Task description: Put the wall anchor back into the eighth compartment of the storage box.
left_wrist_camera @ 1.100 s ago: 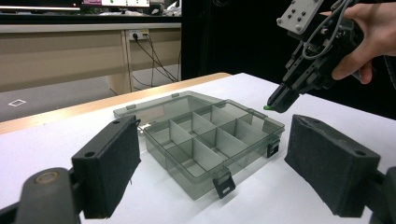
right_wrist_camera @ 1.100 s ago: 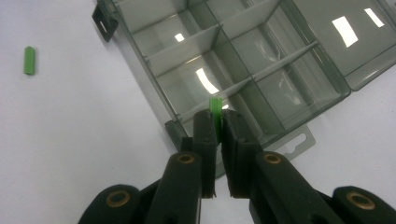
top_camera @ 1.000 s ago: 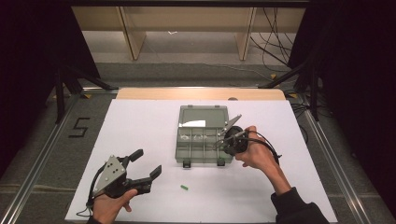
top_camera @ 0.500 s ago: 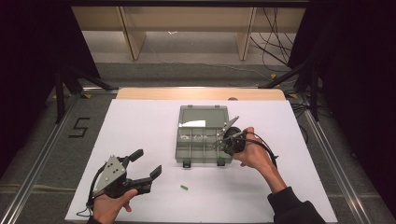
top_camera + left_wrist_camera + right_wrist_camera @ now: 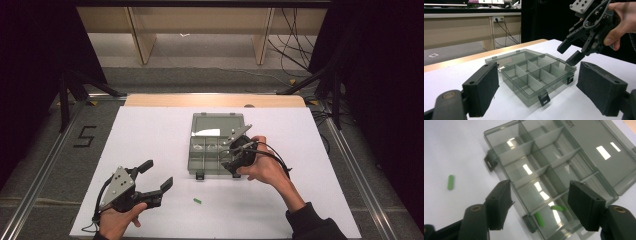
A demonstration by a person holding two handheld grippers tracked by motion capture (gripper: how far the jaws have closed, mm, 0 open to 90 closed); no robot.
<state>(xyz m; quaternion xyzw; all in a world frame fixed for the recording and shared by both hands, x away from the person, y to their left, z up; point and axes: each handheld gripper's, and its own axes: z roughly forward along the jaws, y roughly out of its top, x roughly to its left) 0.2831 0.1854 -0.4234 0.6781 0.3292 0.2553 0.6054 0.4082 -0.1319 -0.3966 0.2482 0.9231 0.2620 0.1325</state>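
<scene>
On the white table (image 5: 150, 135), the left hand-held gripper (image 5: 161, 176) sat spread and empty near a loose green piece (image 5: 197, 201). Beyond, the right hand-held gripper (image 5: 231, 156) had just opened over the compartment box (image 5: 200, 150), two green pieces (image 5: 539, 219) lying inside. Wooden shelving (image 5: 145, 35) stood behind.

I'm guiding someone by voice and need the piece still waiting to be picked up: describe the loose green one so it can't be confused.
Start at the white table sheet and find the clear grey compartment box with its lid open. Come toward the person's side from its front latches: the small green stick lies alone on the bare sheet. Unlike the two green sticks in the box compartment, it lies outside the box.
</scene>
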